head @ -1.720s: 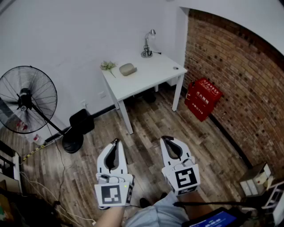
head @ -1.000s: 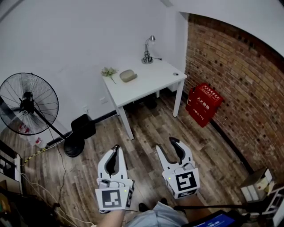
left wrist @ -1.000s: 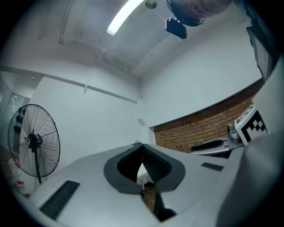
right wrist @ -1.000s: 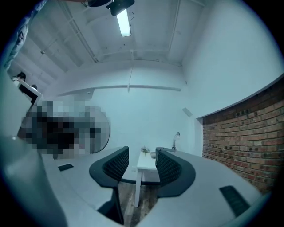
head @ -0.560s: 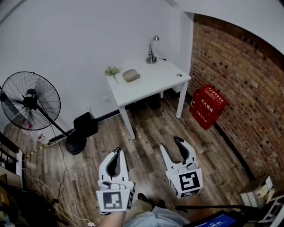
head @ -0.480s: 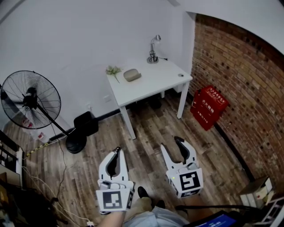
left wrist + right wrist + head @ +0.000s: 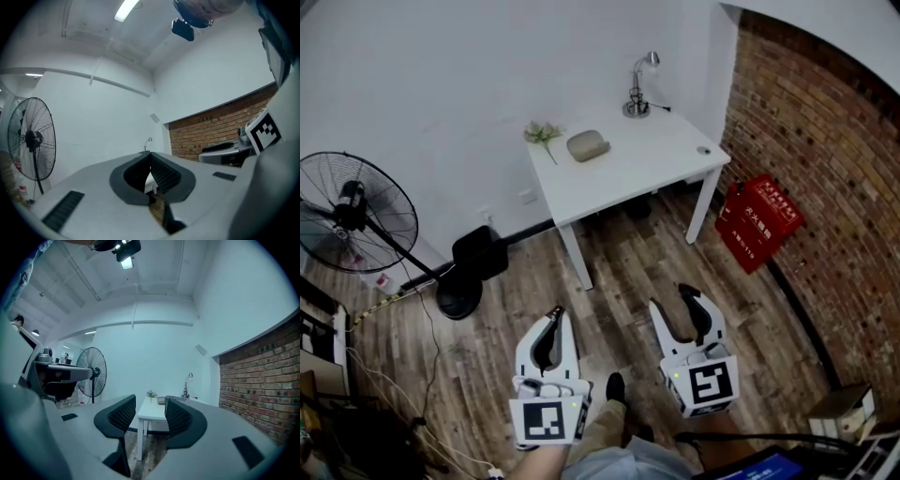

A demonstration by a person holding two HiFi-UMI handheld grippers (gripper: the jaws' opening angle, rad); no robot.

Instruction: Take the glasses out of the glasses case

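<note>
Atop far table (image 7: 656, 159), glasses case (image 7: 588, 145), well beyond both jaws

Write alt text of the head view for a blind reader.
The left gripper, jaws shut, and right gripper, jaws apart, hover empty over a wood floor. Ahead, a white table holds a glasses case and a lamp.

Sparsely furnished indoor workroom of office type: plain white walls, wood-plank floor (image 7: 619, 267), and an exposed red brick wall (image 7: 834, 169) at 3 o'clock. A white rectangular table (image 7: 647, 155) at 12 o'clock carries a silver desk lamp (image 7: 636, 98). A black pedestal fan (image 7: 352, 208) stands at 10 o'clock, a red box with white characters (image 7: 761, 217) sits against the brick at 2 o'clock, and a fluorescent tube light (image 7: 126, 9) hangs overhead.
</note>
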